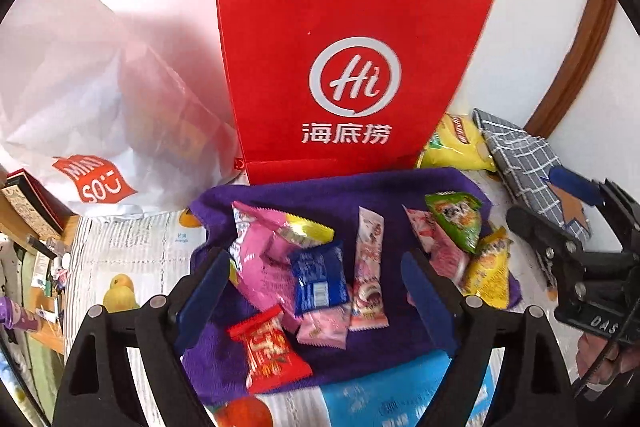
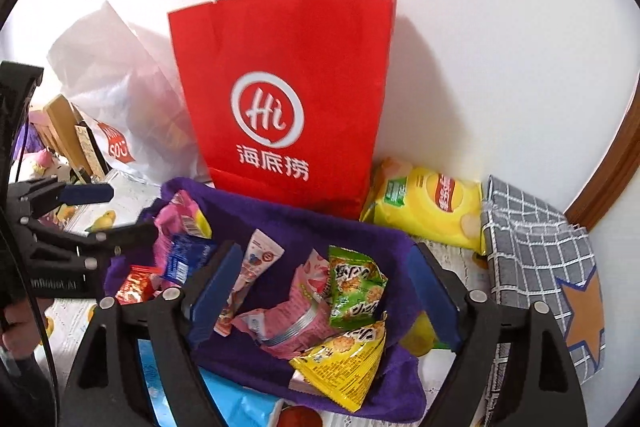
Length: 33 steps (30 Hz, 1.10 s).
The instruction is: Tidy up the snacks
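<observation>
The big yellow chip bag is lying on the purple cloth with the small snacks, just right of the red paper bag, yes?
Not quite. The yellow chip bag is indeed just right of the red paper bag, but it lies behind the purple cloth, on the table against the wall, not on it. Only the small snacks lie on the cloth. The right wrist view shows this best.

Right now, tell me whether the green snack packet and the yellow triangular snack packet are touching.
Touching. In the right wrist view the green snack packet has its lower edge lying against the top of the yellow triangular snack packet, with no purple cloth showing between them.
</observation>
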Available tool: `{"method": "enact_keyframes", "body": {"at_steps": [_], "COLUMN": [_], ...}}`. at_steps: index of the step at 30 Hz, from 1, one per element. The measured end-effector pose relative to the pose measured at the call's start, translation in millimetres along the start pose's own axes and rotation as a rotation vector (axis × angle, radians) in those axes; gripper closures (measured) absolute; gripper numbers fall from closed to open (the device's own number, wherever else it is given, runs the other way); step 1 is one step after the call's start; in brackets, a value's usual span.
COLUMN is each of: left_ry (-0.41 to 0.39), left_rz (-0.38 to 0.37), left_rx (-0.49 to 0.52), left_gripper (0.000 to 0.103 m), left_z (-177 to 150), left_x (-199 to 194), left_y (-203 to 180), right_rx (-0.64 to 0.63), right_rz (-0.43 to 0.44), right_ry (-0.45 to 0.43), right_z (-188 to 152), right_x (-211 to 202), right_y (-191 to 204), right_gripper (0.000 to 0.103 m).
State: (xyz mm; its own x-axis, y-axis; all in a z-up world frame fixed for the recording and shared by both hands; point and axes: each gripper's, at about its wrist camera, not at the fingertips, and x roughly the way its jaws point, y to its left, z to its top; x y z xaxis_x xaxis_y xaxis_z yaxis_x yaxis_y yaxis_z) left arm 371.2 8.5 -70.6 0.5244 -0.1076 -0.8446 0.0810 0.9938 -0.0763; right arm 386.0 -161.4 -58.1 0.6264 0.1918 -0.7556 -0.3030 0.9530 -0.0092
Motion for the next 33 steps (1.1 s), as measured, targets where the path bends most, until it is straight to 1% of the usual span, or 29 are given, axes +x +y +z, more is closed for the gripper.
{"method": "enact_keyframes", "body": {"at_steps": [4, 7, 11, 13, 14, 17, 19, 21, 24, 29, 33], "left_ry": [-0.009, -0.034, -0.078, -0.11, -0.128, -0.163, -0.168, -0.172, -0.194, -0.237, -0.257], "left_rz": [0.008, 0.008, 0.001, 0.001, 0.01, 0.026, 0.012, -0.012, -0.018, -0.017, -0.028], "left_rx": [0.007, -0.016, -0.043, -0.043, -0.035, -0.018, -0.025, -0.036, -0.037, -0.024, -0.03], "left_gripper": [0.015, 0.014, 0.014, 0.011, 0.008, 0.007, 0.007, 0.006, 0.006, 0.004, 0.004], "left_z": [-14.2, -25.6, -40.7, -52.2, -59.4, -80.2, -92.2, -106.6, -127.3, -159.1, -183.3], "left_x": [-23.0, -46.2, -75.6, -93.2, -102.1, -122.5, -132.7, -144.8, -163.8, -194.7, -214.2], "left_y": [0.9, 5.5, 7.4, 5.9, 3.8, -3.5, -6.7, -10.3, -16.7, -28.2, -33.8], "right_rx": [0.039, 0.054, 0.115, 0.143, 0.155, 0.161, 0.164, 0.151, 0.151, 0.186, 0.204], "right_rz": [0.033, 0.024, 0.019, -0.01, -0.032, -0.059, -0.095, -0.131, -0.167, -0.171, -0.209], "right_ry": [0.009, 0.019, 0.026, 0.013, 0.001, -0.03, -0.062, -0.089, -0.099, -0.108, -0.122], "right_z": [-4.9, -14.7, -35.1, -46.4, -52.0, -69.4, -80.3, -90.3, -106.5, -139.1, -163.8], "right_x": [-17.8, -35.6, -66.1, -84.3, -94.5, -127.7, -150.3, -169.3, -189.7, -219.8, -242.3], "right_y": [4.3, 9.4, 10.5, 11.1, 12.5, 19.7, 24.6, 29.9, 33.7, 39.1, 45.7], "right_gripper": [0.016, 0.016, 0.016, 0.016, 0.015, 0.006, 0.004, 0.0, 0.0, 0.0, 0.0]}}
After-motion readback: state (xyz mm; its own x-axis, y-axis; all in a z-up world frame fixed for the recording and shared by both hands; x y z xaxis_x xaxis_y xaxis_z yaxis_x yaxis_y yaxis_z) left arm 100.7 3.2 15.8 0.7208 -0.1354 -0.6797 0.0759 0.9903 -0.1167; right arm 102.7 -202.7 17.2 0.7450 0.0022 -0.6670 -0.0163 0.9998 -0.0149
